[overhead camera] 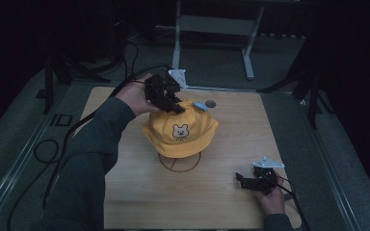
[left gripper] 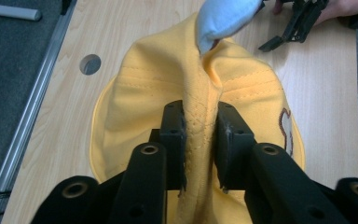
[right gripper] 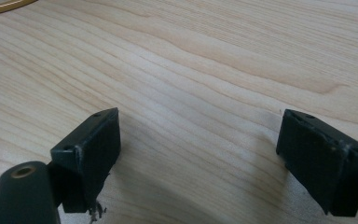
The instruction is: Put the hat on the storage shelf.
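Observation:
A yellow child's hat [overhead camera: 180, 132] with a bear face on its front is held above a round wooden stand [overhead camera: 179, 163] in the middle of the table. My left gripper [overhead camera: 176, 107] is shut on a fold of the hat's crown; in the left gripper view the yellow cloth [left gripper: 200, 126] is pinched between the two jaws. A light blue ear [left gripper: 223, 16] sticks up from the hat's top. My right gripper [overhead camera: 243, 180] rests open on the table at the front right, its jaws wide apart over bare wood [right gripper: 200, 93].
The wooden table [overhead camera: 125, 192] has a round hole [overhead camera: 211, 103] near its far edge, behind the hat. A metal rail [left gripper: 28, 112] runs along the table's side. A white frame stands on the floor beyond. Cables trail off the table's left side.

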The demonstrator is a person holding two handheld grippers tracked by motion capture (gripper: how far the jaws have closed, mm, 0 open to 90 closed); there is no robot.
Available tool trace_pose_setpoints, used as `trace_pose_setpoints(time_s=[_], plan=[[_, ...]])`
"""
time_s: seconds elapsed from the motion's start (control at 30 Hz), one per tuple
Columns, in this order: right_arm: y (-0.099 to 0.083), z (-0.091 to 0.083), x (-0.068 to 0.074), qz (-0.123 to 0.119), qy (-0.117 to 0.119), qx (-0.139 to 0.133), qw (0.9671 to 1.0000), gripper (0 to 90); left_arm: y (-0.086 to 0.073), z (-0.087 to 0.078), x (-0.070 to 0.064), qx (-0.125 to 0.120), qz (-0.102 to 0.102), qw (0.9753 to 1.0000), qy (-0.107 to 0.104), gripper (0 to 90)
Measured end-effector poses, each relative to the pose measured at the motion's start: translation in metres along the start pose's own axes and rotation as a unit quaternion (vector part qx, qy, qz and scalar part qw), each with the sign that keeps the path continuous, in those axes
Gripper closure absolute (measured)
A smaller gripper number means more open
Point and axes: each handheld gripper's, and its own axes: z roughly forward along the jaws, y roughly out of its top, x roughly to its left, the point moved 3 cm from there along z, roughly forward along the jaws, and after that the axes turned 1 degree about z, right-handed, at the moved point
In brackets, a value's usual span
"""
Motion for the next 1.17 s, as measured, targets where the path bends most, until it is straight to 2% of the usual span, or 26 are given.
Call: trace_pose_setpoints(time_s=[0.23,0.43,0.57,0.7,0.77,0.93,1.17], plan=[[0.000,0.000,0.000,0.000,0.000,0.000,1.0000,13.5,0.002,0.002,0.003,0.001,-0.001,0.9998,0.020,66.0],[0.000,0.000,0.000,0.000,0.000,0.000,1.0000,13.5,0.008,0.005,0.003,-0.010,0.001,0.9996,0.028,65.9],[0.000,0.000,0.000,0.001,0.000,0.000,1.0000,13.5,0.009,0.002,0.004,-0.028,-0.009,0.9991,0.029,57.8],[0.000,0.000,0.000,0.000,0.000,0.000,1.0000,13.5,0.010,-0.009,0.005,-0.055,-0.020,0.9971,0.049,41.9],[0.000,0.000,0.000,0.000,0.000,0.000,1.0000,13.5,0.009,-0.017,0.007,-0.072,-0.025,0.9954,0.059,37.1],[0.000,0.000,0.000,0.000,0.000,0.000,1.0000,13.5,0.003,-0.032,0.009,-0.096,-0.038,0.9915,0.080,35.3],[0.000,0.000,0.000,0.000,0.000,0.000,1.0000,13.5,-0.013,-0.037,0.012,-0.100,-0.057,0.9888,0.095,36.1]])
